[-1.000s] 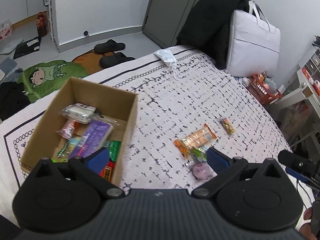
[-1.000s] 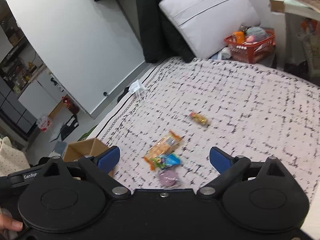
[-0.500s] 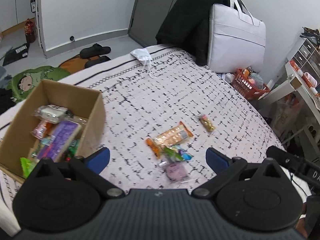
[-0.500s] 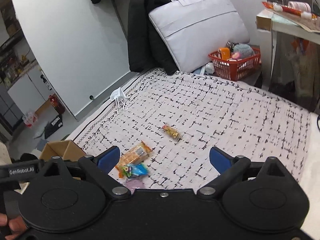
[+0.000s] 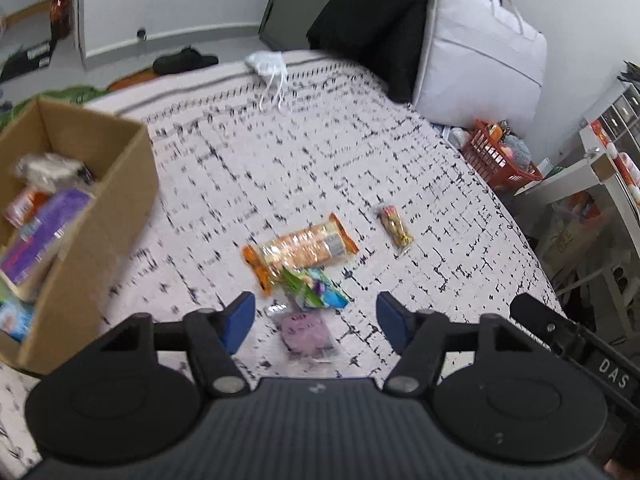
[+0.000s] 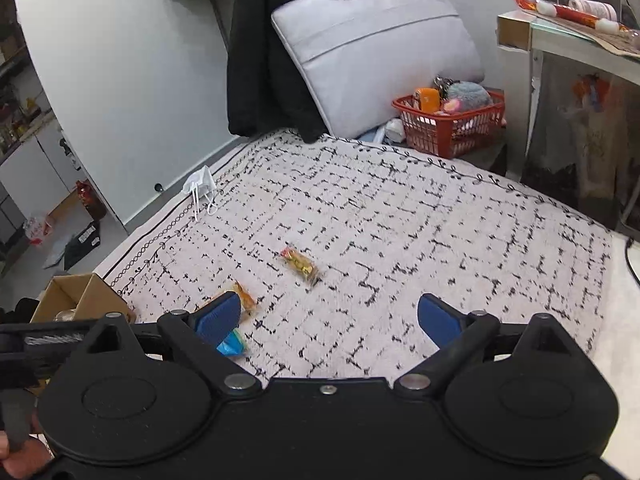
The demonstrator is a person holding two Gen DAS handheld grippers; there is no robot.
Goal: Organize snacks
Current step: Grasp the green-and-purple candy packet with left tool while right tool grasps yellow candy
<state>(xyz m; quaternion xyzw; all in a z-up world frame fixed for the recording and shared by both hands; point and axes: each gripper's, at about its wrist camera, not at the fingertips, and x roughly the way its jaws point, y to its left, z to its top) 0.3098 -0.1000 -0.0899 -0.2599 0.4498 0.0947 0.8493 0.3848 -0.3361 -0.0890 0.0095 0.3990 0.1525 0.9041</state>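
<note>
Claw over pink packet.

Bed covered by white spread with black dash pattern. At its head: grey padded bag leaning on pale wall, black coat just left of bag. Red basket right of bag, beside bed. White desk right of basket. Grey floor beyond bed, black slippers on it.
</note>
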